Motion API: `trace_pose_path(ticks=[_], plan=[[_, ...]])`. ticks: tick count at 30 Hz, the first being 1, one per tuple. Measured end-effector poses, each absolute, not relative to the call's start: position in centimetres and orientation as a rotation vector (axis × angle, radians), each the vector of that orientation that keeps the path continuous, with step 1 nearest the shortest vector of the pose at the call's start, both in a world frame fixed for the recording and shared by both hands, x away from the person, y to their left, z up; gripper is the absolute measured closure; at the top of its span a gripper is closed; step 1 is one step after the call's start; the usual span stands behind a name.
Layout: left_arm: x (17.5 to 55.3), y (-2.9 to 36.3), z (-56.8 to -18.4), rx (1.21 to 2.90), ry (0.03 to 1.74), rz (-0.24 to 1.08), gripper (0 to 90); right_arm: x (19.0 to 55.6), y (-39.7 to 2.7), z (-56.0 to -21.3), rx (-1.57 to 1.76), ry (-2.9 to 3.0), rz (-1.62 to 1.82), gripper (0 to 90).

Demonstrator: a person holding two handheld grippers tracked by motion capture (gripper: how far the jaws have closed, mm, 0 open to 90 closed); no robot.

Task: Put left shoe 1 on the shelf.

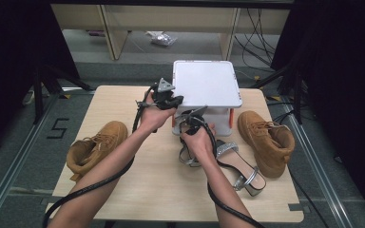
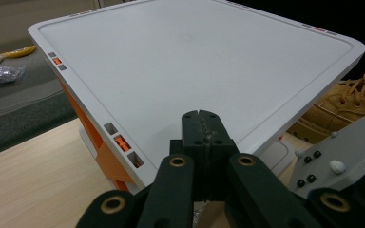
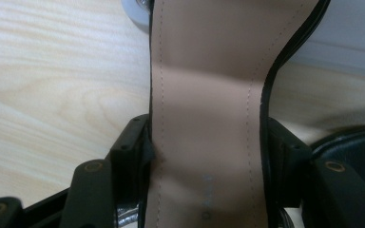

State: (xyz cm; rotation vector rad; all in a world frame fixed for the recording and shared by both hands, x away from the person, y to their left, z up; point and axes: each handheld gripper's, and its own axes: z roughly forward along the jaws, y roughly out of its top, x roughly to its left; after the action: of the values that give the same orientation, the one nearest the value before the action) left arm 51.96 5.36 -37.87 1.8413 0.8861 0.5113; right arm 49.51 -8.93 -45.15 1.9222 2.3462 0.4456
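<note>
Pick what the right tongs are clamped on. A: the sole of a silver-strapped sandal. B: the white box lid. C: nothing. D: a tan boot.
A: in the right gripper view the right tongs press on both edges of the sandal with its beige insole; the tan boots lie apart on the table.

The white box blocks my way ahead at the tabletop's far edge. Boots wall both sides, and a second sandal crowds my right. Bare wood lies open near the front edge.
</note>
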Motion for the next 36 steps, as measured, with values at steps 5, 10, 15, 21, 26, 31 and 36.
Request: trace_pose_path(ticks=[5, 10, 15, 21, 26, 31, 36], plan=[[52.0, 5.4, -37.9, 1.838, 0.884, 0.503, 89.9, 49.9, -8.4, -45.4, 1.921, 2.329, 0.427, 43.3], [52.0, 5.4, -37.9, 1.839, 0.885, 0.504, 89.9, 50.0, -8.3, -45.8, 1.921, 2.337, 0.439, 43.2], [52.0, 5.4, -37.9, 1.84, 0.884, 0.504, 89.9, 50.2, -8.1, -46.3, 1.9, 2.337, 0.421, 42.9], [52.0, 5.4, -37.9, 1.841, 0.882, 0.504, 89.9, 49.9, -7.9, -46.5, 1.938, 2.311, 0.434, 40.0], [52.0, 5.4, -37.9, 1.835, 0.883, 0.498, 89.9, 49.5, -8.3, -45.5, 1.926, 2.289, 0.441, 31.2], [52.0, 5.4, -37.9, 1.844, 0.88, 0.503, 89.9, 48.0, -9.4, -43.7, 1.935, 2.249, 0.59, 30.1], [52.1, 5.4, -37.9, 1.84, 0.885, 0.499, 89.9, 46.6, -10.5, -42.2, 1.922, 2.238, 0.647, 31.5]])
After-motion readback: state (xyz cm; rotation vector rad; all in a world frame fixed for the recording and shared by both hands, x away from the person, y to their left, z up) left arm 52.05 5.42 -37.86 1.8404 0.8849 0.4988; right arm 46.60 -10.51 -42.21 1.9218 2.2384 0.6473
